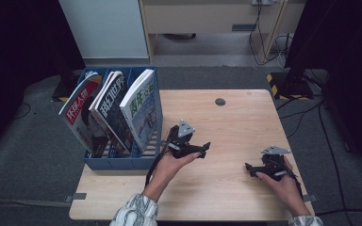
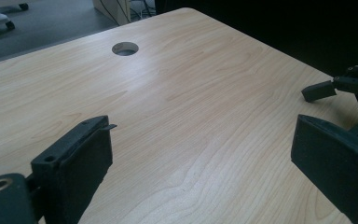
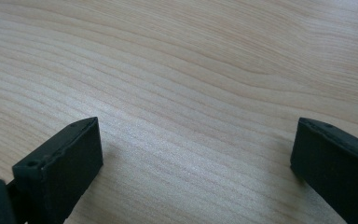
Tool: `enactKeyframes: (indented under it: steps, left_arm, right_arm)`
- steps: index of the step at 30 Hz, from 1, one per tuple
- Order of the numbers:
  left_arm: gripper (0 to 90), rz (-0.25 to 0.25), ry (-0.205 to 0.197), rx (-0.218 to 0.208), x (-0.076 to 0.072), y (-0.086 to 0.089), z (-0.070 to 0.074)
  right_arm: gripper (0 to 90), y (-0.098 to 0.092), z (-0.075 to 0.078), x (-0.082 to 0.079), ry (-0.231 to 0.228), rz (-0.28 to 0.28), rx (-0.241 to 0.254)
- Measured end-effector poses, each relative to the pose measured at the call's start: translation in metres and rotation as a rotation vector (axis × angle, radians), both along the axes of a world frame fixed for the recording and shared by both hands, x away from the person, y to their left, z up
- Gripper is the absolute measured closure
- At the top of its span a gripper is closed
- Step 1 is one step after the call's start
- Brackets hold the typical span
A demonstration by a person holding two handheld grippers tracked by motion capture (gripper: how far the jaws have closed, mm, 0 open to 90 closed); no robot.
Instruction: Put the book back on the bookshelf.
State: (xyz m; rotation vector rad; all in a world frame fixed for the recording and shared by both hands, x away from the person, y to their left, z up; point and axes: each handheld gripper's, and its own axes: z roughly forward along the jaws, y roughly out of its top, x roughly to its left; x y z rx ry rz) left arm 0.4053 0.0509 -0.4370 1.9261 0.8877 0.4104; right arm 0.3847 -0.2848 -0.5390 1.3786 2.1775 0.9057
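Note:
My left gripper (image 1: 203, 149) is held over the middle of the wooden table (image 1: 235, 117), just right of a blue file rack (image 1: 122, 162), and points right. In the left gripper view its jaws stand wide apart with nothing between them (image 2: 200, 135). My right gripper (image 1: 249, 169) rests low near the table's front right and points left. It is open over bare wood (image 3: 196, 130). The rack holds three leaning magazines: a red-covered one (image 1: 79, 110), a dark one (image 1: 111, 103) and a white and green one (image 1: 139, 101).
A round cable hole (image 1: 220, 101) sits near the table's far edge, also in the left gripper view (image 2: 125, 48). The right gripper's fingers (image 2: 324, 89) show at that view's right side. Dark stands and cables (image 1: 306, 108) lie on the floor to the right.

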Motion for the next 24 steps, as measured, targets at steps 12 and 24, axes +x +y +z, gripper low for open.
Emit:
enactKeyframes:
  steps: [12,24]
  left_arm:
    - [5.1,-0.016,0.031,0.022,0.002,-0.014,-0.017]
    - [5.0,-0.041,0.053,0.05,-0.002,-0.027,-0.034]
  right_arm:
    - [2.4,0.0,0.0,0.0,0.0,-0.002,-0.001]
    - [2.5,0.0,0.0,0.0,0.0,-0.006,0.001]
